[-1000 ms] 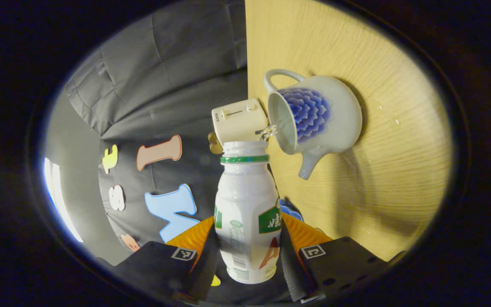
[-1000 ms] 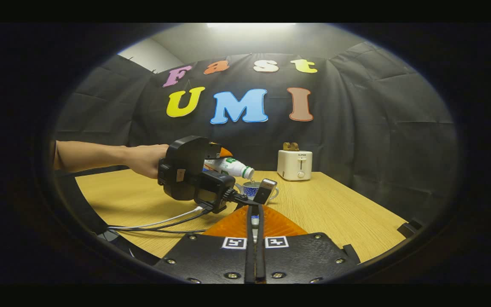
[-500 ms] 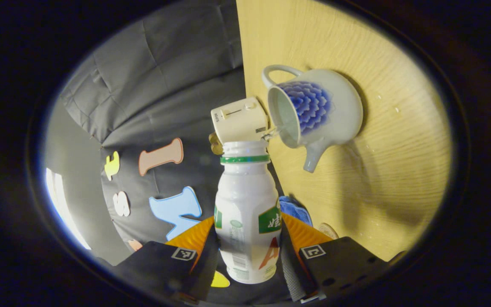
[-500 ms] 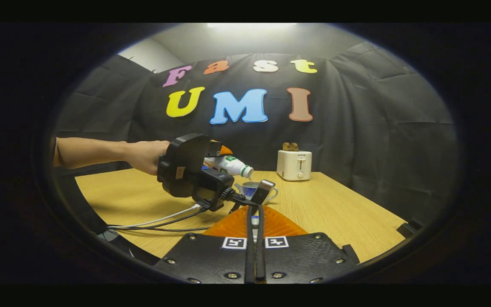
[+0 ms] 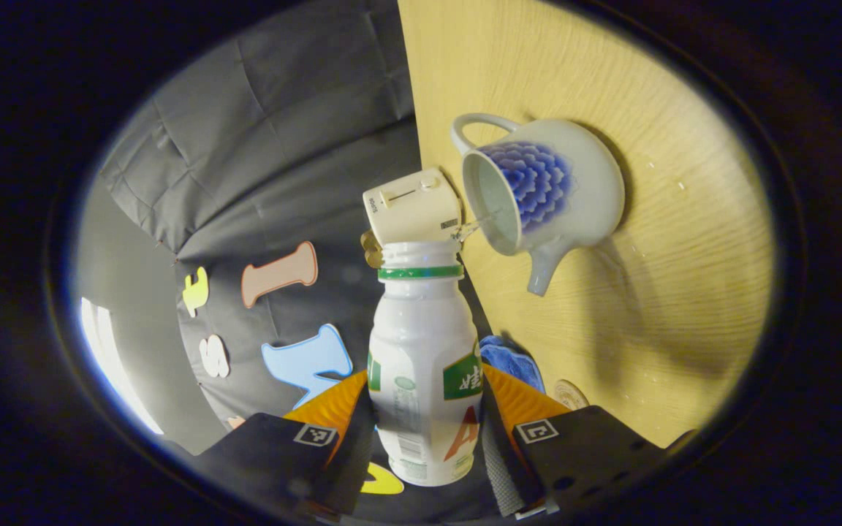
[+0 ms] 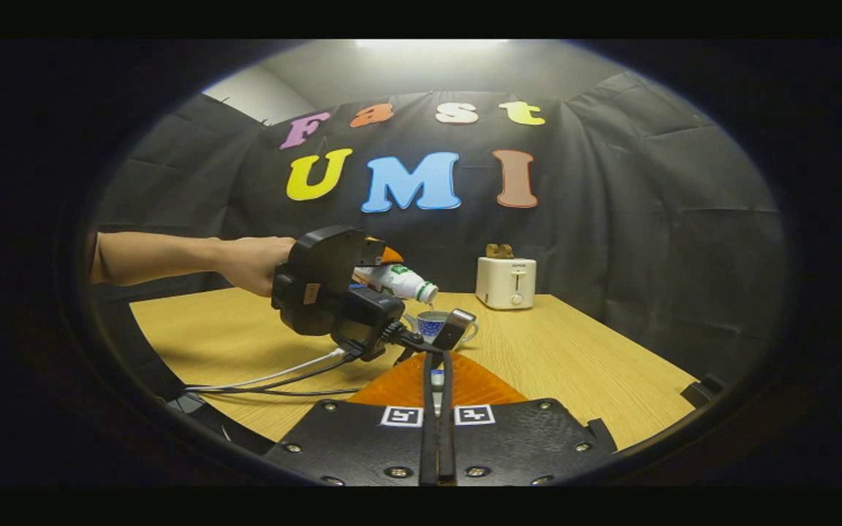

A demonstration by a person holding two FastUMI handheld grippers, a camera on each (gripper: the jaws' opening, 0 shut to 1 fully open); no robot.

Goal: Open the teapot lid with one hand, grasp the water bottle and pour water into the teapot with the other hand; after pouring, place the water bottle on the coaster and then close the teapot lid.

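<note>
The left gripper [image 5: 427, 431] clamps a white water bottle [image 5: 425, 365], tipped so a thin stream of water [image 5: 476, 225] runs into the open teapot [image 5: 545, 193], which stands on the wooden table [image 5: 655, 292] towards its far edge, near a toaster [image 6: 506, 283]. The right gripper [image 6: 437, 431] has its fingers together; whether they pinch the lid cannot be told. Pouring is underway; setting the bottle on the coaster [image 5: 571, 394] and closing the lid remain

The white water bottle [image 5: 423, 365] with a green ring is lying tipped on its side, dripping a thin stream of water into the teapot [image 5: 545, 193]. The white teapot with blue flowers is standing open on the table, lid off.
</note>
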